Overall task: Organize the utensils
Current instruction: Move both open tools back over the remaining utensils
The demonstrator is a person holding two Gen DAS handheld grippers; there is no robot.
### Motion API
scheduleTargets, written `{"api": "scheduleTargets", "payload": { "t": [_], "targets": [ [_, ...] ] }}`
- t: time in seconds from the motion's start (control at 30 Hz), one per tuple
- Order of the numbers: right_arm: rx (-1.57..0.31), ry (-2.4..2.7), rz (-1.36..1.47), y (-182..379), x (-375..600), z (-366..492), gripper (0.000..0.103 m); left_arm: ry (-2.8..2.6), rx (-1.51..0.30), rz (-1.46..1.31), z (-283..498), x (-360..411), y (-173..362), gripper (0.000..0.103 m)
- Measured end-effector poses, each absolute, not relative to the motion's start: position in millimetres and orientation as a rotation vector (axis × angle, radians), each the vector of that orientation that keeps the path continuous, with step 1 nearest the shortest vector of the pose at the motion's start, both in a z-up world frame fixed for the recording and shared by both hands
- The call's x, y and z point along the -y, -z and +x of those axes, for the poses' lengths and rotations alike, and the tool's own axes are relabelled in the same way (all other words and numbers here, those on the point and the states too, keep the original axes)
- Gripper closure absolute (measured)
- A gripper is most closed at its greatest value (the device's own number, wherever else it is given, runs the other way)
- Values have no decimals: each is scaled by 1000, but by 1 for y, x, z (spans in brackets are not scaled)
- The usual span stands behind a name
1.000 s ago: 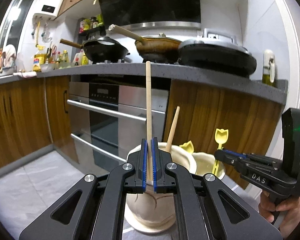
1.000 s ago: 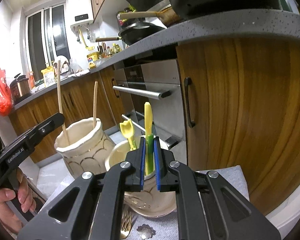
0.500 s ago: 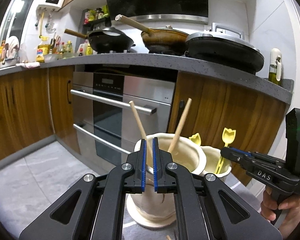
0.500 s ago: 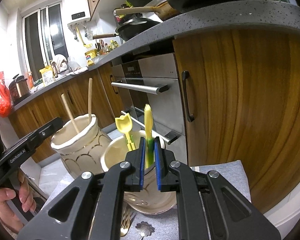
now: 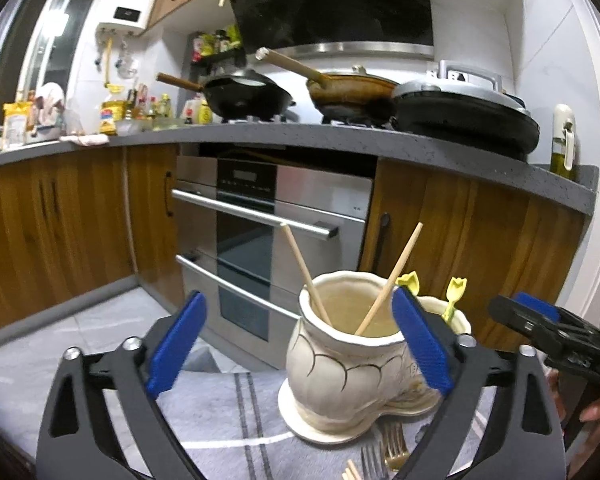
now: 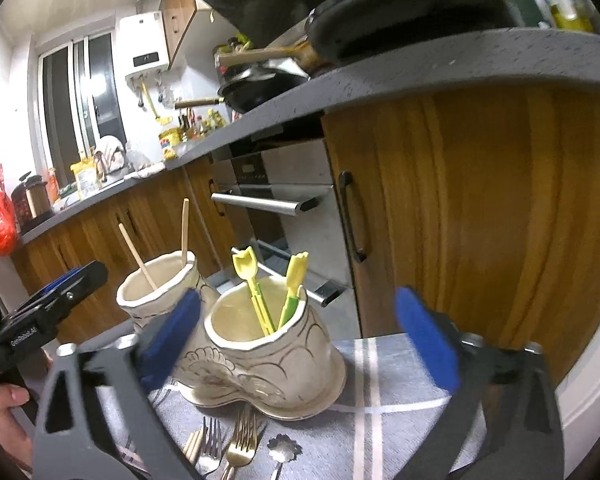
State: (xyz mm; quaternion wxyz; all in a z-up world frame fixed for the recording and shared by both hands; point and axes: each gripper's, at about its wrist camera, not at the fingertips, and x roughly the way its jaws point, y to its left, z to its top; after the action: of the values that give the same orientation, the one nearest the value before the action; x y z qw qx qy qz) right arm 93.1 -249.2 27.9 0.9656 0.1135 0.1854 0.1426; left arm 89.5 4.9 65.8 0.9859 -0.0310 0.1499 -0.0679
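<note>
My left gripper (image 5: pixel 300 338) is opening wide, and its blue pads press on nothing. Just beyond it stands a cream vase (image 5: pixel 340 372) with two wooden chopsticks (image 5: pixel 302 276) leaning inside. My right gripper (image 6: pixel 298 340) is also opening and holds nothing. It faces a second cream vase (image 6: pixel 276 348), which holds a yellow plastic utensil (image 6: pixel 252 292) and a yellow-green one (image 6: pixel 294 284). The chopstick vase (image 6: pixel 160 292) stands to that vase's left. Each gripper shows at the edge of the other's view: the right gripper (image 5: pixel 520 316) and the left gripper (image 6: pixel 76 280).
Both vases sit on a grey striped cloth (image 6: pixel 380 392). Several metal forks (image 6: pixel 236 440) and a flower-shaped spoon (image 6: pixel 284 448) lie on it in front of them. Behind are wooden cabinets, an oven (image 5: pixel 260 232) and a counter (image 5: pixel 340 136) with pans. A hand (image 6: pixel 4 412) holds the left gripper.
Both grippers went from shut to wide open. The left let go of a chopstick, now leaning in its vase. The right released the yellow-green utensil into the other vase.
</note>
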Motion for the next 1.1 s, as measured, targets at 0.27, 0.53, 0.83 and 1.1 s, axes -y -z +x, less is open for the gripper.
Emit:
{"api": "scheduleTargets", "payload": {
  "t": [0.27,0.53,0.83,1.1],
  "targets": [
    [-378,-218,202,-22,254,71,5,106,-317,-23,64,-1,-64,5],
    [-404,-204,187,-16,255,55,5,105,-376,13,39,6,-51,5],
    [-439,-207,202,-7,258,41,5,85,-509,37,22,6,-18,5],
    [-496,-220,163,9,251,33,5,81,-630,48,13,7,10,5]
  ]
}}
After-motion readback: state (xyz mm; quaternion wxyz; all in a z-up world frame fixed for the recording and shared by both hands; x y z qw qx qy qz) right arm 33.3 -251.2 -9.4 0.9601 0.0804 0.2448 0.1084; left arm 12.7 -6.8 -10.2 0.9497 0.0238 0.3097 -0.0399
